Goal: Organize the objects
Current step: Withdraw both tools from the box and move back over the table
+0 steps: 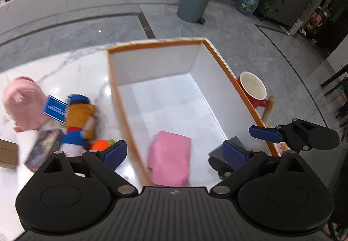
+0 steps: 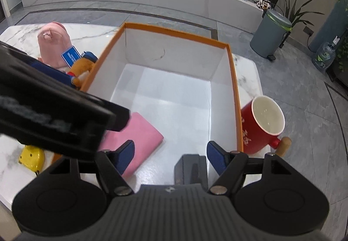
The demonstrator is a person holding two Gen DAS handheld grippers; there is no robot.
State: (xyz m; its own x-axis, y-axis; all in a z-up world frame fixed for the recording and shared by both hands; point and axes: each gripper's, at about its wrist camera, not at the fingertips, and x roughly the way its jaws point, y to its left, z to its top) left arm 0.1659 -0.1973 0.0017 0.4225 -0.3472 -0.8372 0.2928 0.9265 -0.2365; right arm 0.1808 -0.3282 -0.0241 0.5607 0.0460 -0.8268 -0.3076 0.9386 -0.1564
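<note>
An orange-rimmed white box point(image 1: 208, 45) point(image 2: 174, 31) stands on the marble table. A pink flat item point(image 1: 169, 160) point(image 2: 139, 140) and a dark grey box point(image 2: 190, 169) point(image 1: 236, 140) lie inside it. My left gripper point(image 1: 174, 154) is open and empty above the box's near left wall. My right gripper point(image 2: 169, 158) is open and empty above the box's near end, over the dark box. The right gripper also shows in the left wrist view point(image 1: 267, 133). The left gripper's black body point(image 2: 54, 114) crosses the right wrist view.
A red mug point(image 2: 261, 125) point(image 1: 254, 90) with a wooden handle stands right of the box. Left of the box lie a pink plush point(image 1: 19, 103) point(image 2: 52, 42), a bear doll point(image 1: 78, 119), a blue card point(image 1: 55, 109), a dark packet point(image 1: 42, 149), an orange toy point(image 1: 101, 145) and a yellow object point(image 2: 31, 157).
</note>
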